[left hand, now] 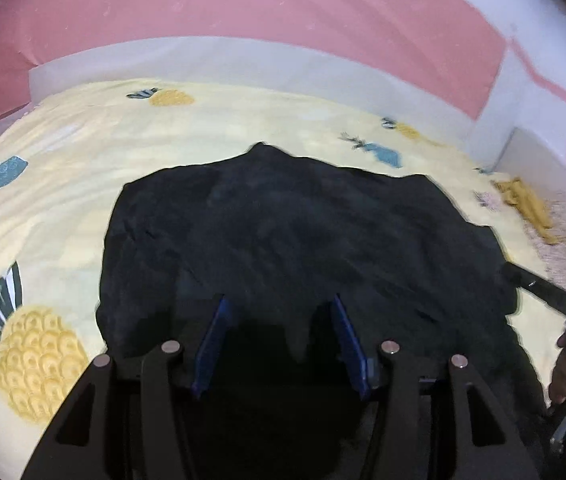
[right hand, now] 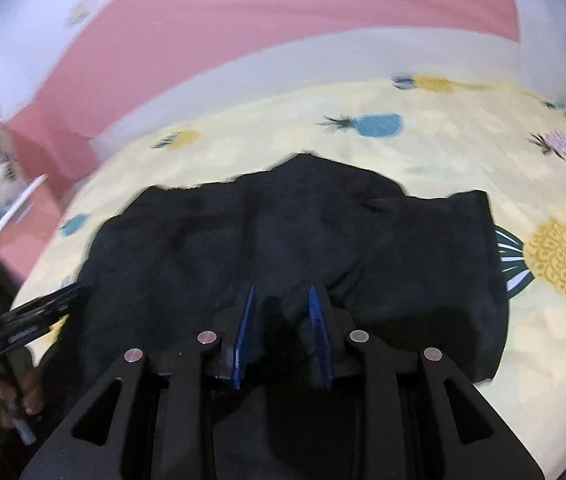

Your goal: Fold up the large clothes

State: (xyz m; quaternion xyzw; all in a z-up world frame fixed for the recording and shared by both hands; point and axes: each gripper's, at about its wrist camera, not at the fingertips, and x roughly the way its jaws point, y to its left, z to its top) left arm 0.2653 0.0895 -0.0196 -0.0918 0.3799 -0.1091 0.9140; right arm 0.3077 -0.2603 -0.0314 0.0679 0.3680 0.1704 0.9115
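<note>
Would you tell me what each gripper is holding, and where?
Both the left gripper and right gripper hold the black fabric garment at its near edge.

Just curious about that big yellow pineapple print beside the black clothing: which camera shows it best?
The left wrist view: the pineapple sits large with its leaves clear. The right wrist view shows another pineapple, smaller, its leaves partly under the black garment.

You get soft, even indoor light in both views, with no glare and no hard shadows on the yellow bedsheet [left hand: 211, 136]. The black garment [left hand: 303, 240] reads as a near-flat dark mass; its folds barely show, and below it the gripper frames merge into it. Motion blur smears the upper left of the right wrist view. Fisheye bending curves the pink wall [right hand: 283, 20], and dark vignetting rings every corner.
</note>
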